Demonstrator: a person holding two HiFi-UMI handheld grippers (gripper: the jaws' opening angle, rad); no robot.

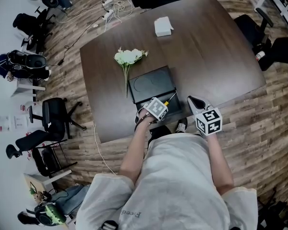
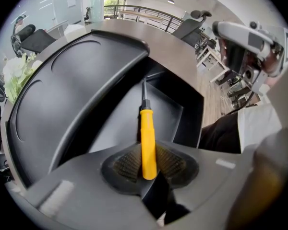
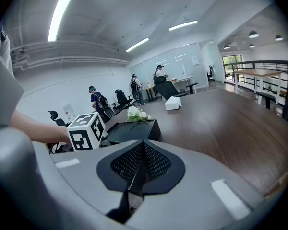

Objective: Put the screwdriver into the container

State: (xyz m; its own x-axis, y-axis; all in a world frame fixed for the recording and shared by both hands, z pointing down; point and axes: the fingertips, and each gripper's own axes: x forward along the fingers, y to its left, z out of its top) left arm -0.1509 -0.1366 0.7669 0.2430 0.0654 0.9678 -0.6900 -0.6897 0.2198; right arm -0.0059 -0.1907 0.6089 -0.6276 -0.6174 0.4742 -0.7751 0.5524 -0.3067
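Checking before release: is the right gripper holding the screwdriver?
No: the left gripper clamps the yellow-handled screwdriver over the black container; the right gripper is shut, empty.

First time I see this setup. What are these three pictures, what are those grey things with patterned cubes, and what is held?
No robot here: a person holds a gripper in each hand. The cubes are part of the grippers. The head view looks down from the person's head; the other two cameras ride on the grippers, looking along their jaws. The left gripper clamps a yellow-handled screwdriver over an open black container. The right gripper is shut and empty. The brown table also bears white flowers and a white box.
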